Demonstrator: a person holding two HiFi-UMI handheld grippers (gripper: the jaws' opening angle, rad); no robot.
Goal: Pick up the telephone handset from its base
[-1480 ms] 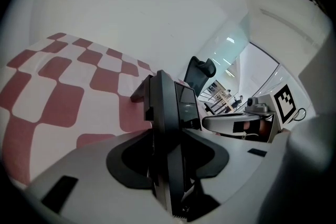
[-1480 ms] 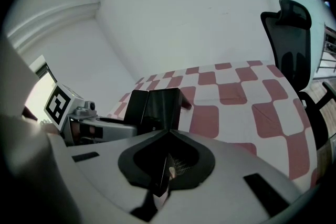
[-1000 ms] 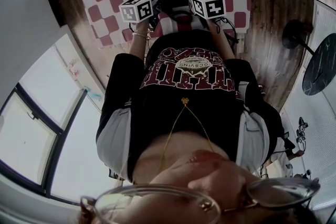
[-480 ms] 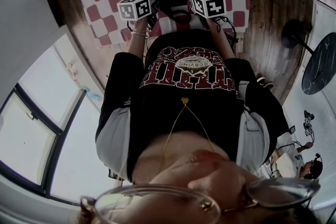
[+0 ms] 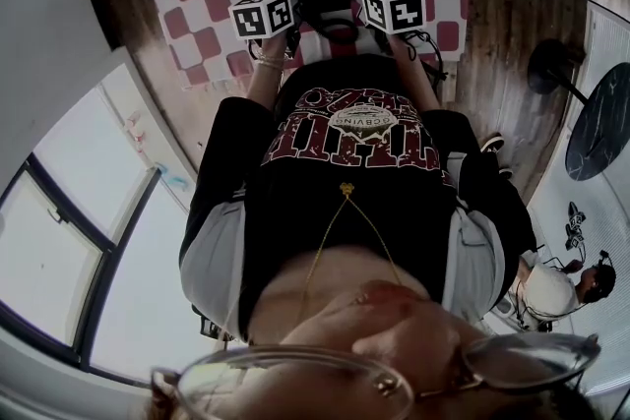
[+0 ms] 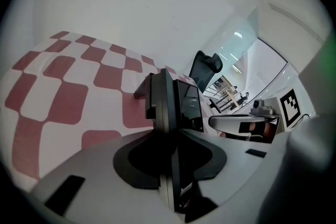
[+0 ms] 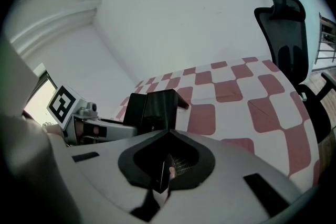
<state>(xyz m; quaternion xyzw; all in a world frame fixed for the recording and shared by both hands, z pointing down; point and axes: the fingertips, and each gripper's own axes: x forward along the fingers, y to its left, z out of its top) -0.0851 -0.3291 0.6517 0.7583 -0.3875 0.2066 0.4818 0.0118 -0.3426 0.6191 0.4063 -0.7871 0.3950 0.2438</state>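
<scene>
Left gripper view puts my left tool at 6 o'clock. Its jaws have just been closing and now stand only a slit apart, with nothing showing inside the slit. Straight beyond their tips, at centre, is the black plastic telephone handset. It is edge-on against the 9 o'clock side of the black telephone base with its glossy screen. Whether the pads touch the handset I cannot tell. The phone sits on a tabletop covered by a red-and-white checked cloth. Head view has the phone at 12 o'clock, between the two marker cubes. Right gripper view shows my right tool with its jaws pressed together, gripping nothing, and the phone apart from them at 11 o'clock. A black mesh office chair stands past the tabletop at 2 o'clock.
</scene>
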